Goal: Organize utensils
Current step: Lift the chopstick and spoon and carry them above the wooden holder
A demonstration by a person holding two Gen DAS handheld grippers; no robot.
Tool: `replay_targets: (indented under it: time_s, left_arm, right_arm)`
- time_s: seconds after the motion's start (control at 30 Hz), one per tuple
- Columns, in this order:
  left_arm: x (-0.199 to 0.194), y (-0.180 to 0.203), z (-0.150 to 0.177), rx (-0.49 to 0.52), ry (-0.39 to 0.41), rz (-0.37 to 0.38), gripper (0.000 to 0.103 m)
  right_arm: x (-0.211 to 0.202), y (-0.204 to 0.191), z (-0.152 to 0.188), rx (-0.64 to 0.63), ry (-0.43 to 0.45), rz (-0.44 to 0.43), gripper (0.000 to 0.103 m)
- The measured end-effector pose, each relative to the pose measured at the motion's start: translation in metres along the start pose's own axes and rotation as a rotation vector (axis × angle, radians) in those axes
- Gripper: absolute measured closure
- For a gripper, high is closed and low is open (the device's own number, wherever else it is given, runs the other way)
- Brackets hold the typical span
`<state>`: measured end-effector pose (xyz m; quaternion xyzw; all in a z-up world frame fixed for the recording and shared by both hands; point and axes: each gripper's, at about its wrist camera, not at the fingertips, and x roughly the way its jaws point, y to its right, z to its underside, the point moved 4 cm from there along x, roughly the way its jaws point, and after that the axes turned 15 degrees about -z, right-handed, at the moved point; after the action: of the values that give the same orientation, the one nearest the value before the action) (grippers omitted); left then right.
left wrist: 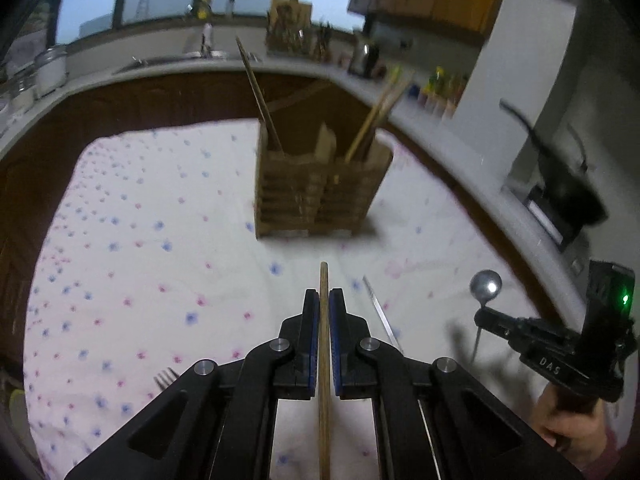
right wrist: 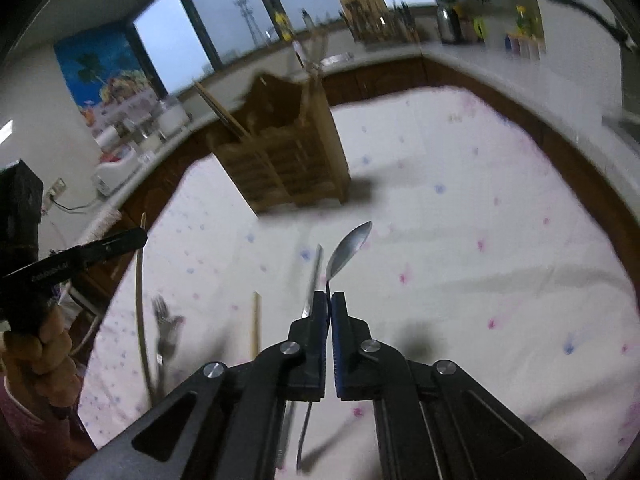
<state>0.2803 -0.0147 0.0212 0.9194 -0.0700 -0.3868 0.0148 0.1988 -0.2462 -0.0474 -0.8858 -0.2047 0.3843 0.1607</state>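
Observation:
My left gripper (left wrist: 324, 298) is shut on a wooden chopstick (left wrist: 324, 276) and holds it above the flowered tablecloth, pointed at the wooden utensil holder (left wrist: 320, 192). The holder has several chopsticks (left wrist: 376, 116) standing in it. My right gripper (right wrist: 329, 300) is shut on a metal spoon (right wrist: 347, 250), bowl pointing forward, lifted over the cloth. In the left wrist view the right gripper (left wrist: 482, 316) with the spoon (left wrist: 485, 285) is at the right. The holder (right wrist: 280, 160) is ahead and left in the right wrist view.
On the cloth lie a fork (right wrist: 164, 320), a wooden chopstick (right wrist: 255, 328) and a thin metal utensil (right wrist: 312, 280). A fork (left wrist: 166, 378) and a metal utensil (left wrist: 380, 312) also show in the left wrist view. A kitchen counter (left wrist: 460, 160) wraps around the table.

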Motion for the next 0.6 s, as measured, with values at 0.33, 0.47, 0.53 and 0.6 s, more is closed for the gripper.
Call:
replay_targets:
  time_s: [0.33, 0.47, 0.53, 0.6]
  left_arm:
    - [-0.080, -0.031, 0.020, -0.099, 0.153, 0.019, 0.100]
    - [-0.094, -0.035, 0.028, -0.111, 0.172, 0.022, 0.100]
    - [-0.098, -0.039, 0.030, -0.116, 0.177, 0.022, 0.100]
    - [-0.100, -0.041, 0.030, -0.125, 0.182, 0.020, 0.100]
  right_arm:
    - [-0.032, -0.036, -0.024, -0.097, 0.104, 0.008, 0.101]
    - [-0.037, -0.040, -0.027, -0.104, 0.119, 0.007, 0.101]
    - [-0.038, -0.041, -0.028, -0.107, 0.123, 0.007, 0.101]
    - [-0.038, -0.042, -0.028, -0.108, 0.127, 0.005, 0.101]
